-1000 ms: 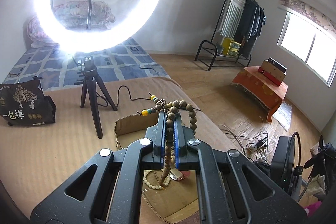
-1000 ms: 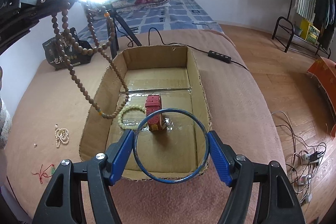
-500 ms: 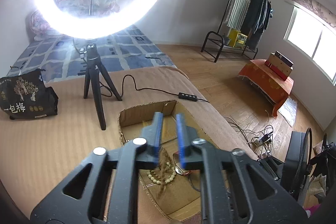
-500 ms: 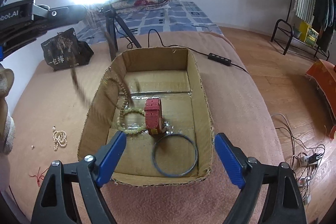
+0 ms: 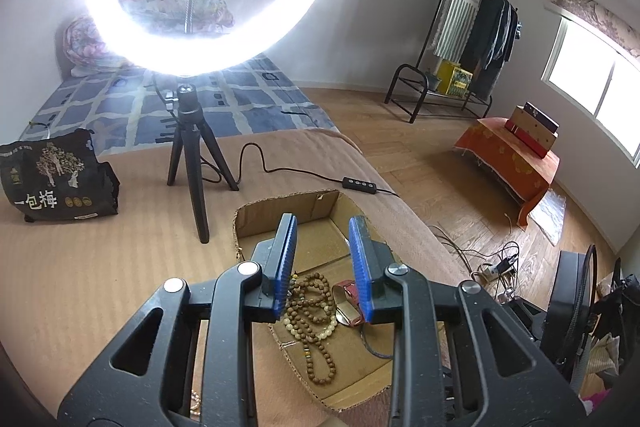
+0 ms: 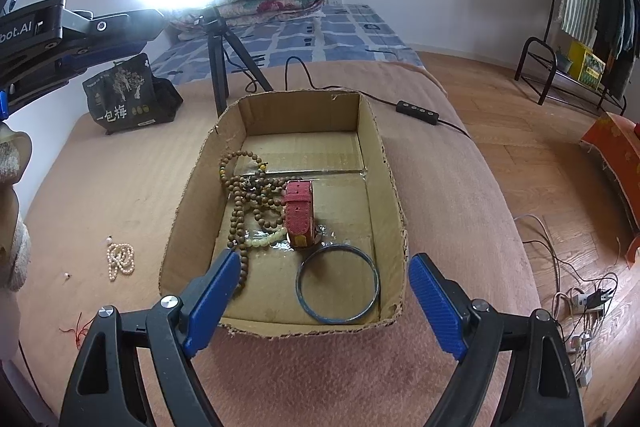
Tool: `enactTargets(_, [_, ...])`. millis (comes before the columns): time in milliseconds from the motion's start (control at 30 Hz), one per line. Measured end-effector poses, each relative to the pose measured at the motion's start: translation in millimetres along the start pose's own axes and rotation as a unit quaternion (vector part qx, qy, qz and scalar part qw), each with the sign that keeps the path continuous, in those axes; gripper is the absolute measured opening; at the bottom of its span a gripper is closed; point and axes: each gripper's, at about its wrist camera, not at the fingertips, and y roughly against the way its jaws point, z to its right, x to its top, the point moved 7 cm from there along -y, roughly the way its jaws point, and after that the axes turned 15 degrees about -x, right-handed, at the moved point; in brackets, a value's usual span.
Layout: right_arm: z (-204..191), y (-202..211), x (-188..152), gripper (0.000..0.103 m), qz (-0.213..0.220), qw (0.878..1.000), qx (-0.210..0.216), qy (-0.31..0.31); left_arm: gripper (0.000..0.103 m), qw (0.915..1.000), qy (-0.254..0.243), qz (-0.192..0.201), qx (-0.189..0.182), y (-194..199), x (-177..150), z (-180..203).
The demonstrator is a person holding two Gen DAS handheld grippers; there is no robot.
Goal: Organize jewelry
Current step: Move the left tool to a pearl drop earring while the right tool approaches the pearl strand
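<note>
A cardboard box [image 6: 384, 163] sits on the brown bed cover. Inside lie a long brown wooden bead string [image 6: 240, 203], a pale bead bracelet [image 6: 266, 239], a red watch strap [image 6: 300, 213] and a blue bangle [image 6: 337, 283]. My right gripper [image 6: 320, 291] is open and empty above the box's near edge. My left gripper [image 5: 322, 247] is open and empty, high above the box [image 5: 280, 211], with the brown beads [image 5: 312, 311] lying below it. The left gripper also shows at the upper left of the right wrist view [image 6: 80, 39].
A pearl string [image 6: 119, 259] and a red cord [image 6: 78, 329] lie on the cover left of the box. A ring light on a tripod [image 5: 192, 155] and a black bag [image 5: 52, 179] stand behind. A cable with a remote [image 6: 416, 113] runs off the bed.
My left gripper opened and dropped the brown bead string into the box. My right gripper opened and released the blue bangle, which now lies in the box.
</note>
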Motion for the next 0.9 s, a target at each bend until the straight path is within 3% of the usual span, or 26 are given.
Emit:
enactTargets(433, [-5,42,-1,0.089,0.024,1.0,0.002,0.002,0.027,0.9991,-0.015,0.017,0.035,66,-2,-9])
enactTargets(567, [-10,55,-2,0.09,0.032,0.999,0.006,0.006,0.042,0.9984,-0.016,0.017,0.051,90,-10,-22])
enactTargets(900, [-31,75,-7,0.092,0.042,0.999,0.017,0.023,0.042,0.9954,-0.001,0.017,0.094,150,-38,-62])
